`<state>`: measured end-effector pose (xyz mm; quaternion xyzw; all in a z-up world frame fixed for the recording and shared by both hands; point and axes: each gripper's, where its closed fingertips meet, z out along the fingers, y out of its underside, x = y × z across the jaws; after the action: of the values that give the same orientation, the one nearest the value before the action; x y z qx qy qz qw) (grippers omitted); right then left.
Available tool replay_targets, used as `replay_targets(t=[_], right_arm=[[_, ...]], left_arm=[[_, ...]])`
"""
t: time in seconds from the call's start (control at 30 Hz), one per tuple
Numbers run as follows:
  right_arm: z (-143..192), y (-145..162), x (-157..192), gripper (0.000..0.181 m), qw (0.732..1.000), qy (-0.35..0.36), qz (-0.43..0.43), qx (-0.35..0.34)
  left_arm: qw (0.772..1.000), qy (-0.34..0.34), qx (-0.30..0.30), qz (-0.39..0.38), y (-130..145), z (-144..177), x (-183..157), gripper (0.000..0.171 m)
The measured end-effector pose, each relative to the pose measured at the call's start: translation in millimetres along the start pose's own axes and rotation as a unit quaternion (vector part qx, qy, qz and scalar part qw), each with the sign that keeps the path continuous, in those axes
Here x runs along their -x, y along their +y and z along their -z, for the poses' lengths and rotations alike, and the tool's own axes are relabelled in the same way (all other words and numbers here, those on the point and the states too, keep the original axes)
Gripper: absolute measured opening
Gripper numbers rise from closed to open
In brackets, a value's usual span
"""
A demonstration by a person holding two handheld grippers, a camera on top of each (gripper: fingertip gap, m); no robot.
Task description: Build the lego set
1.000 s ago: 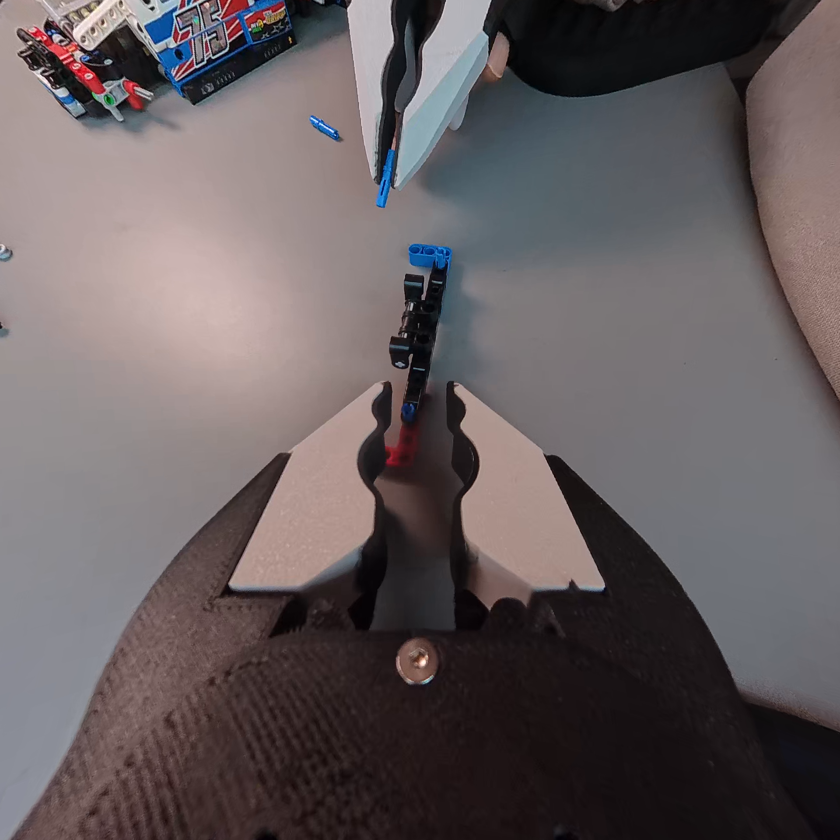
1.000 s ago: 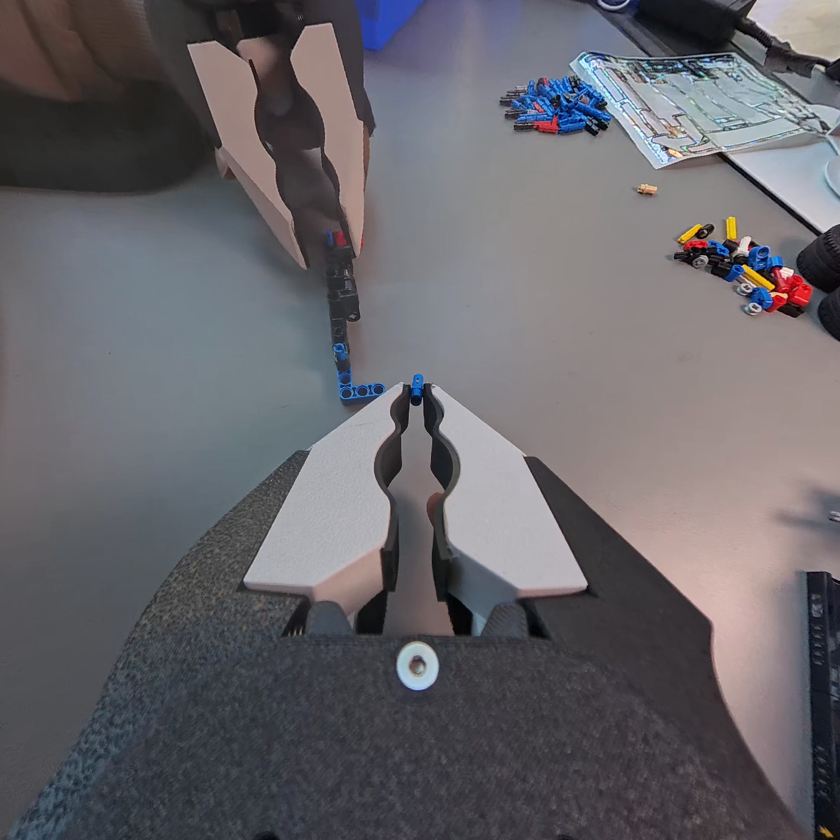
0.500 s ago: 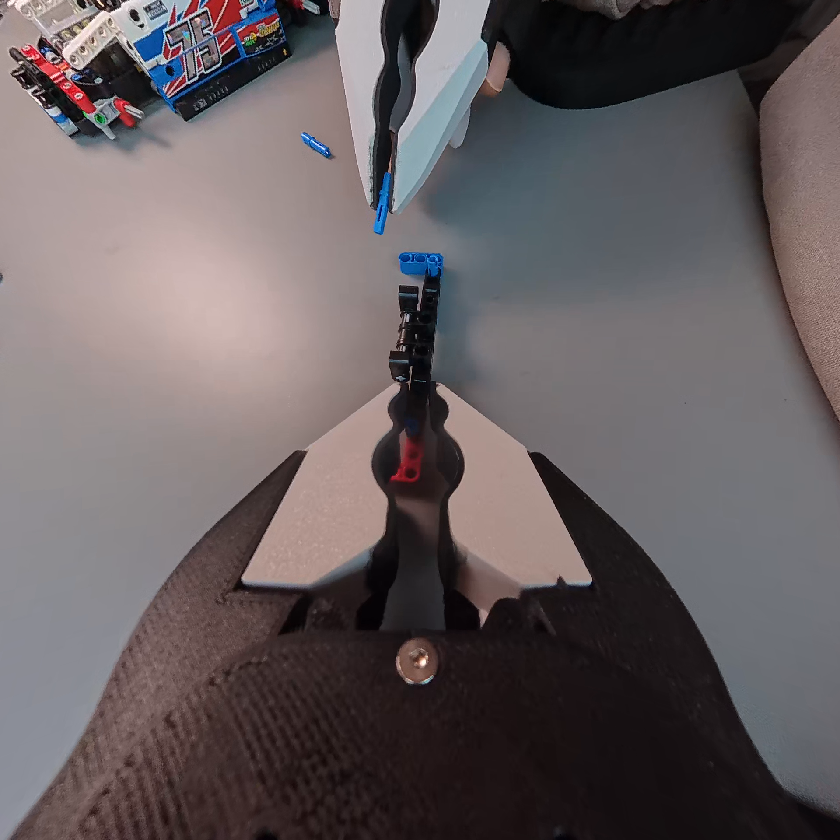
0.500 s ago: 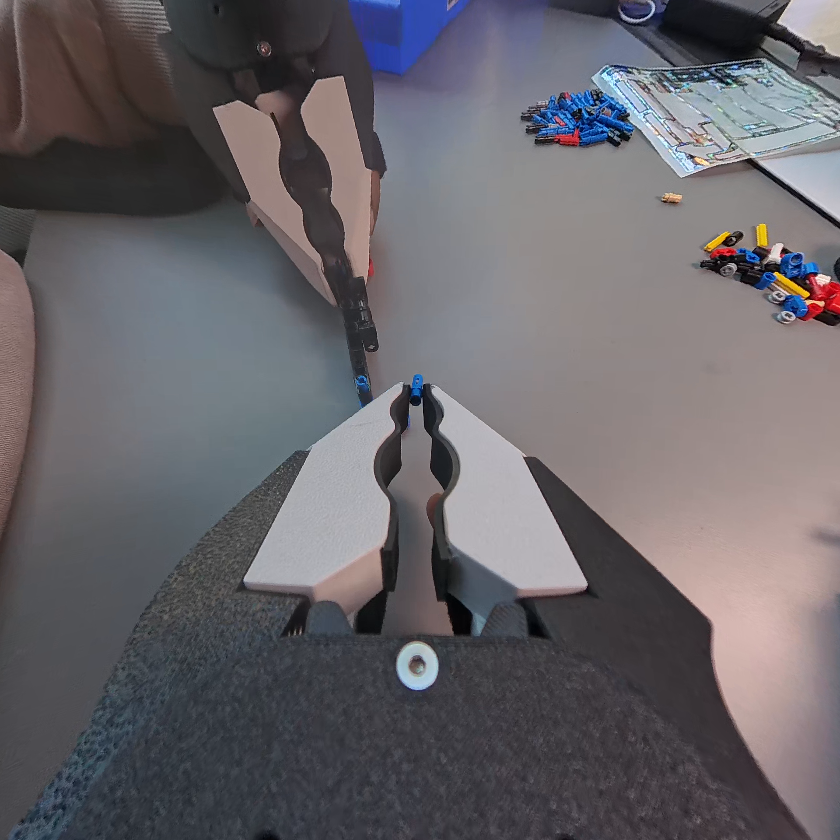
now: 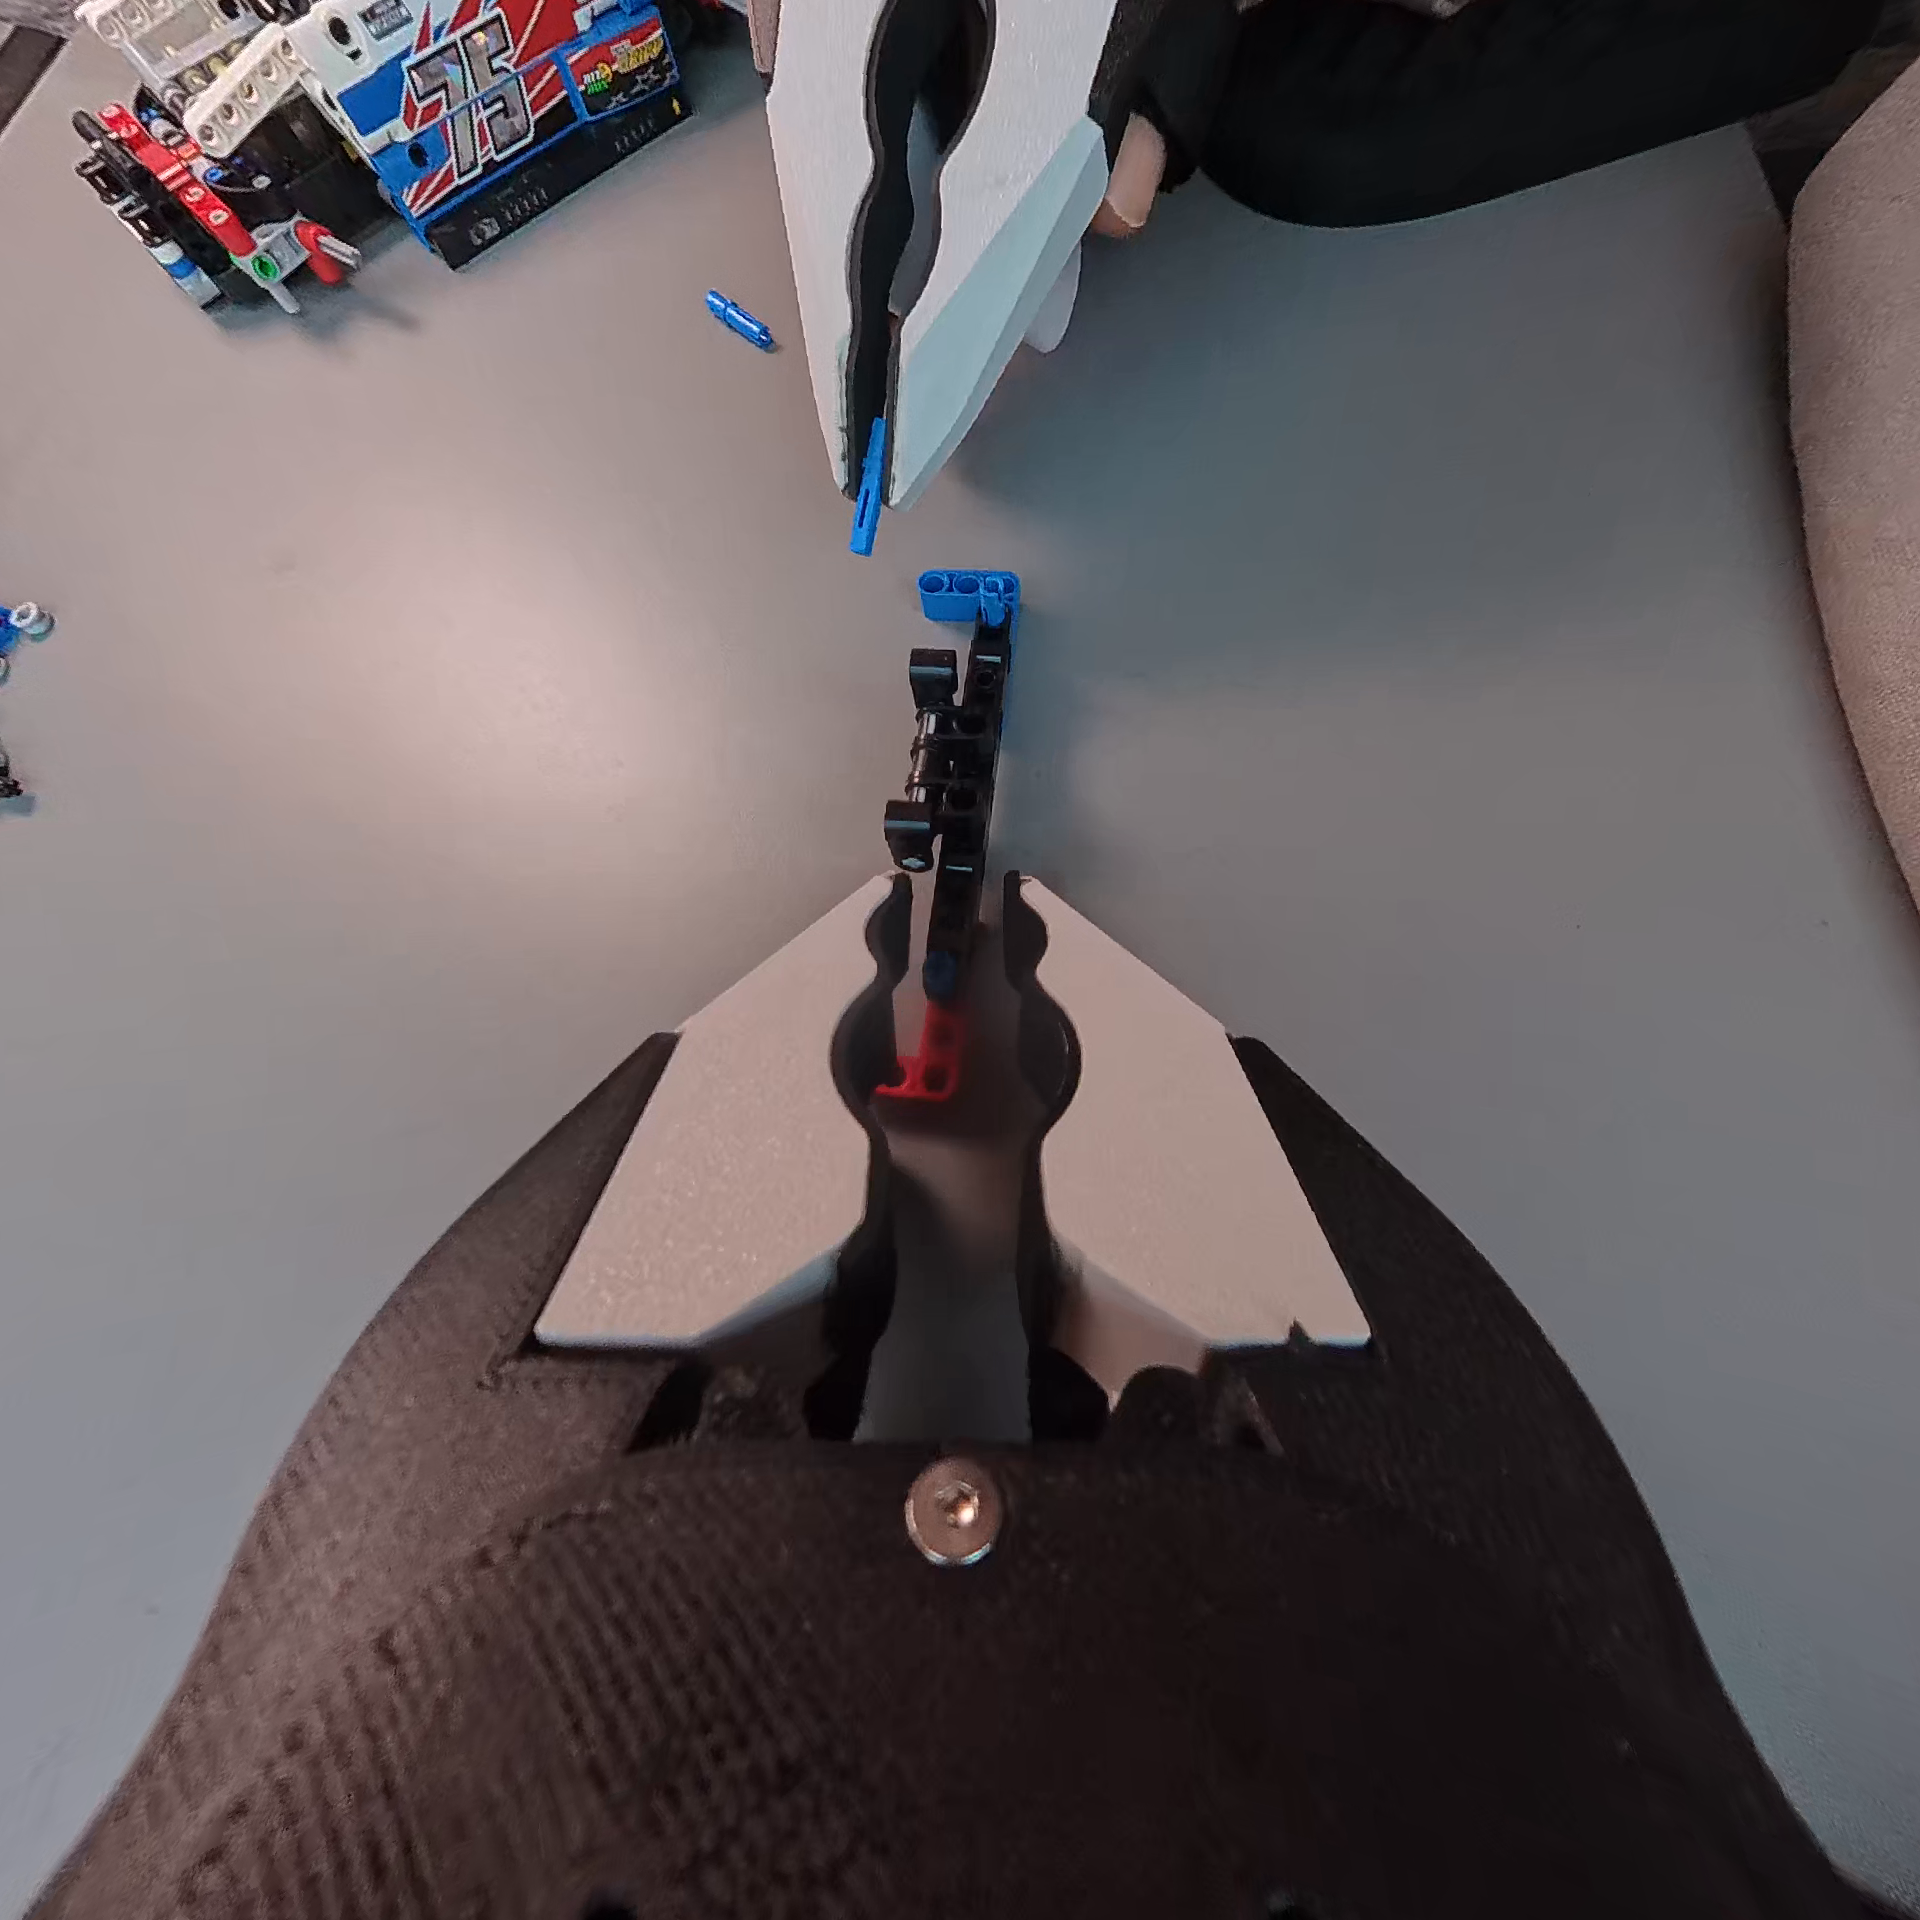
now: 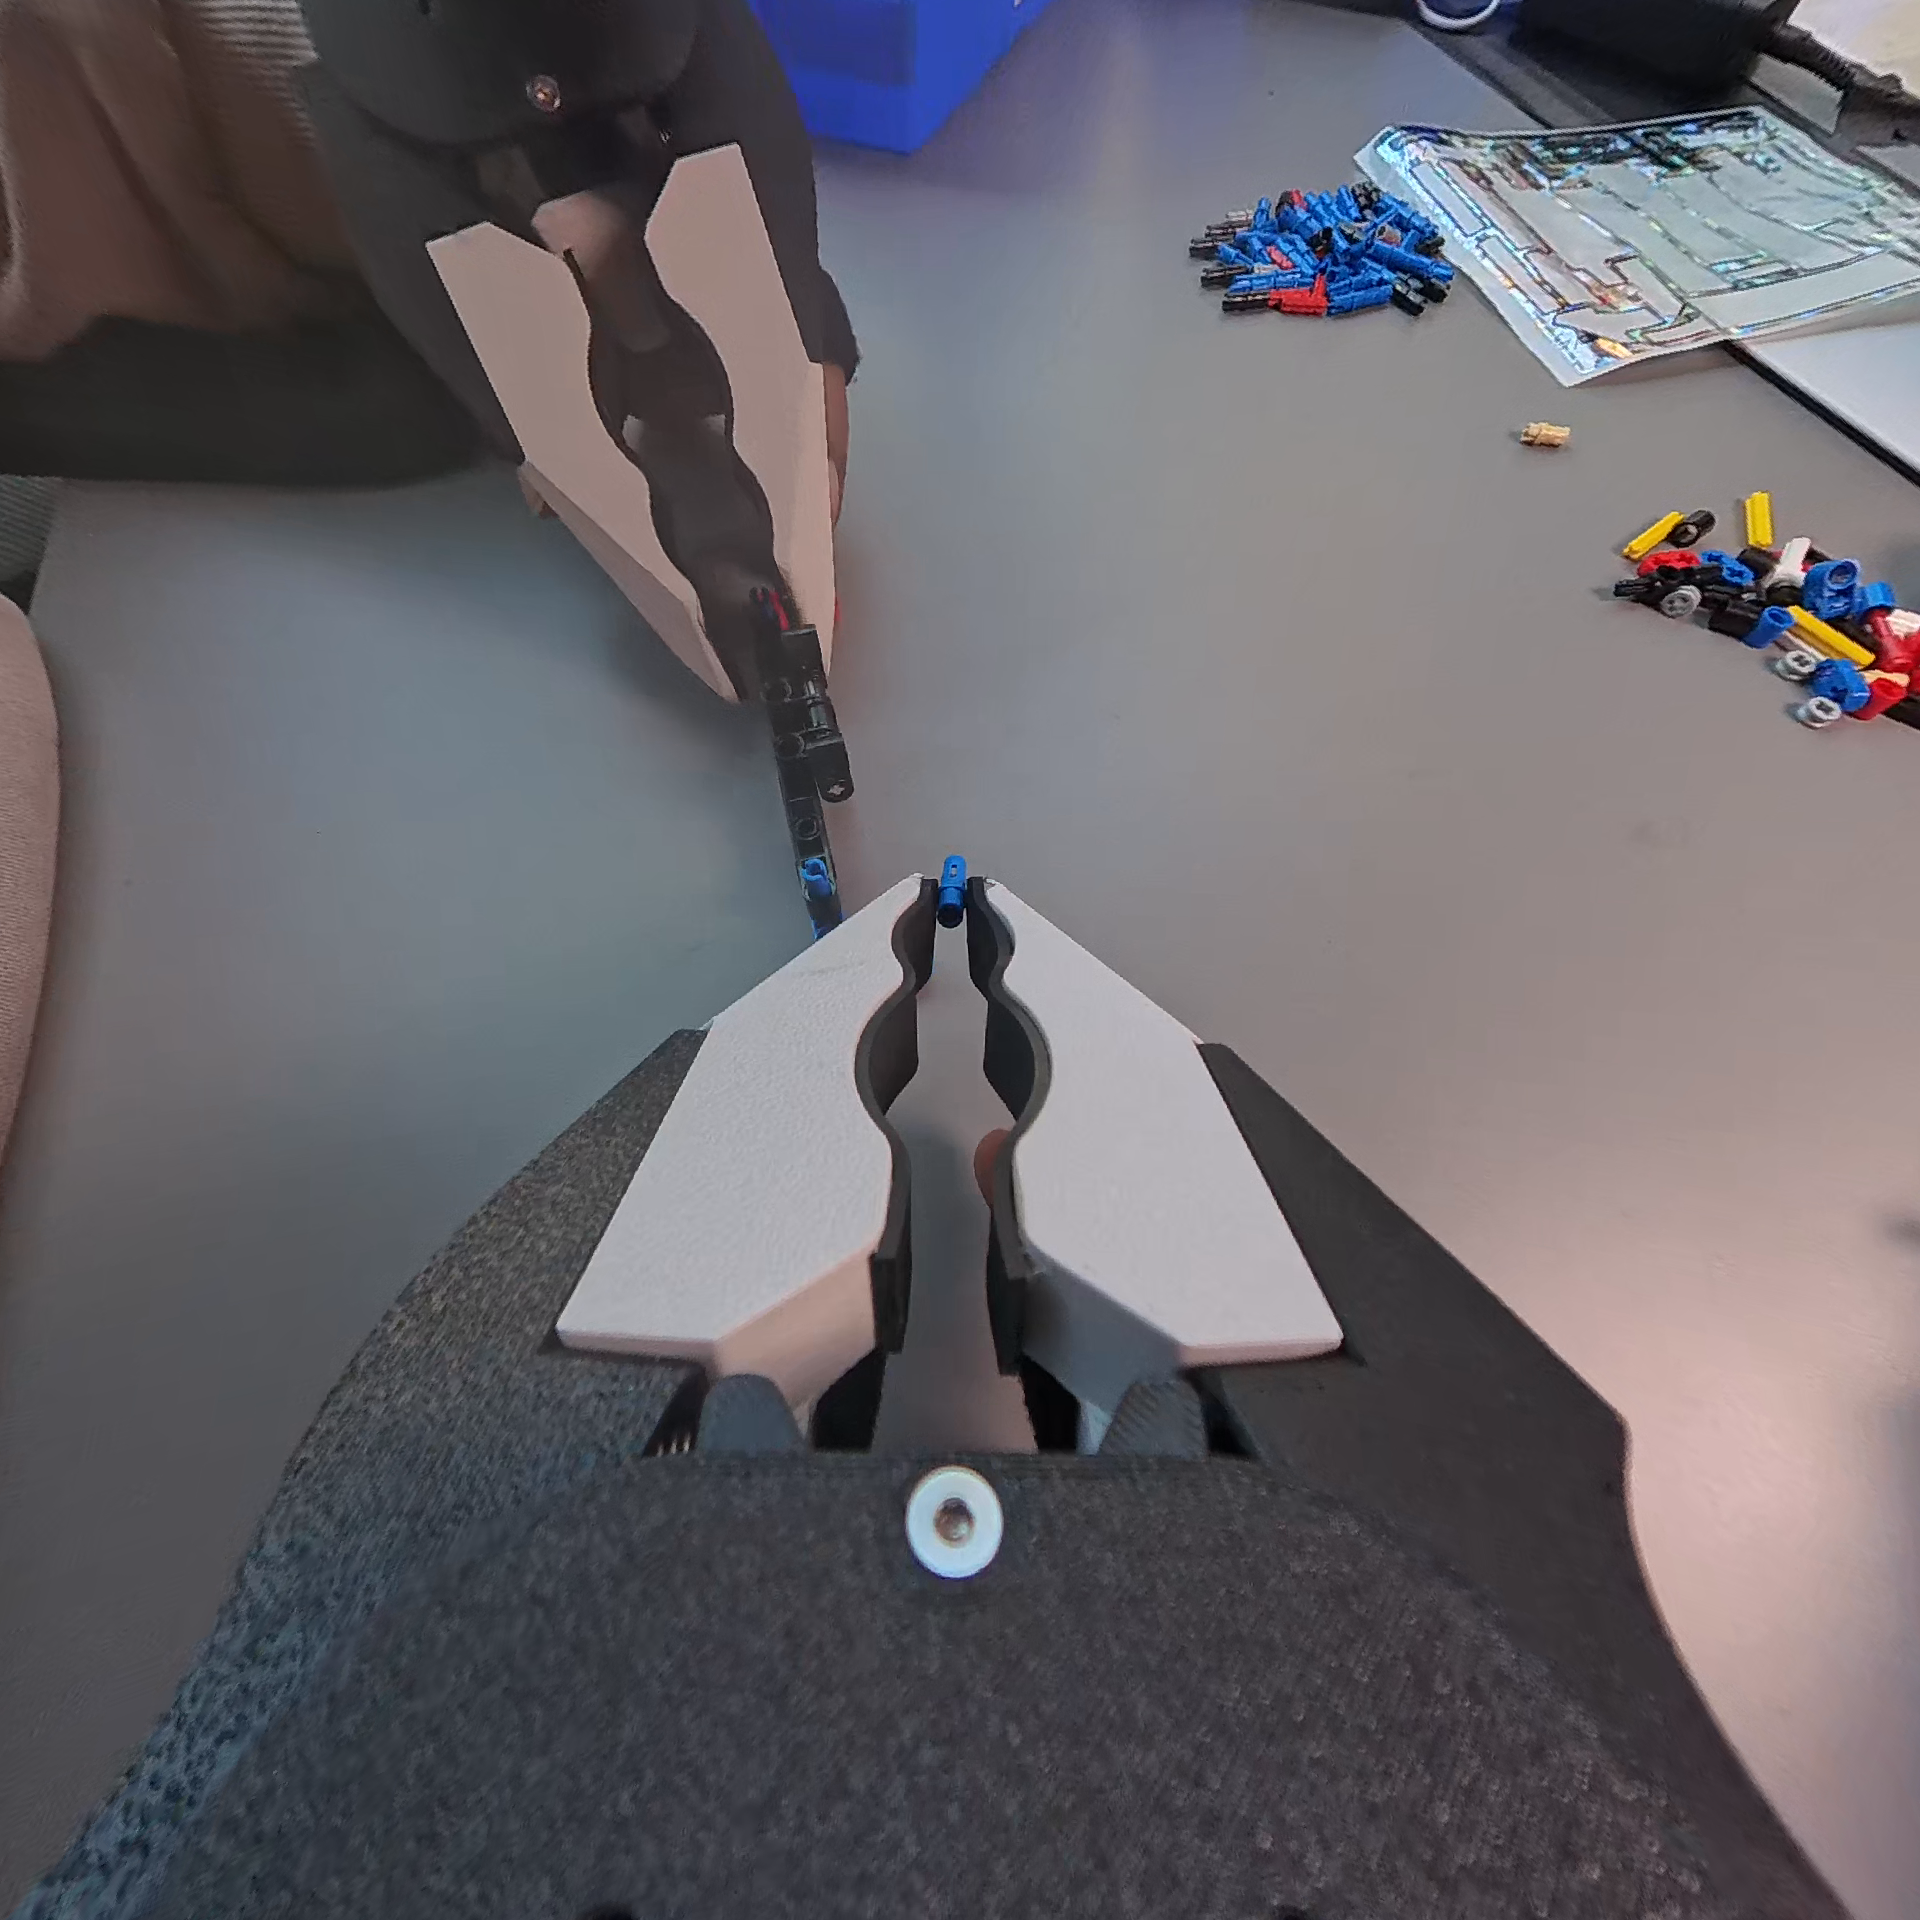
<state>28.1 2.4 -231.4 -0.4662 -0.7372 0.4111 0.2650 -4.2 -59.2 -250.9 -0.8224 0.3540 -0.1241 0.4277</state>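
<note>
- The left tool (image 5: pixel 956 883) has closed around the black beam assembly (image 5: pixel 961 769), apparently gripping it above the table (image 5: pixel 416 831).
- The right tool (image 6: pixel 951 883), pinching a blue pin (image 6: pixel 950 891), has edged nearer; insertion looks next.

Both views are evenly and fairly brightly lit from overhead. The grey desk (image 5: pixel 416 935) carries a broad pale sheen at centre left of the left wrist view, and a warmer one at lower right of the right wrist view. Shadows are soft: a diffuse one spreads right of the far claw (image 5: pixel 871 488) at upper centre. The wide-angle lens bends the frame edges strongly. The centre is sharp; the near black housing at the bottom is slightly soft, and the sticker sheet (image 6: pixel 1662 229) at upper right glints.
</note>
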Motion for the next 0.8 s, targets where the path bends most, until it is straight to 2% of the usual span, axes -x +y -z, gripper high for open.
replay_targets(t=[0.5,0.8], right_arm=[[2.4,-5.1,-2.5,0.003,1.000,0.007,0.001,-0.012],[9.0,-12.6,-2.6,0.003,0.999,0.005,-0.002,-0.035]], left_arm=[[1.000,-0.006,-0.008,0.010,-10.7,-10.6,5.0,0.038],[1.000,0.006,0.009,-0.009,-14.4,-25.3,3.7,0.027]])
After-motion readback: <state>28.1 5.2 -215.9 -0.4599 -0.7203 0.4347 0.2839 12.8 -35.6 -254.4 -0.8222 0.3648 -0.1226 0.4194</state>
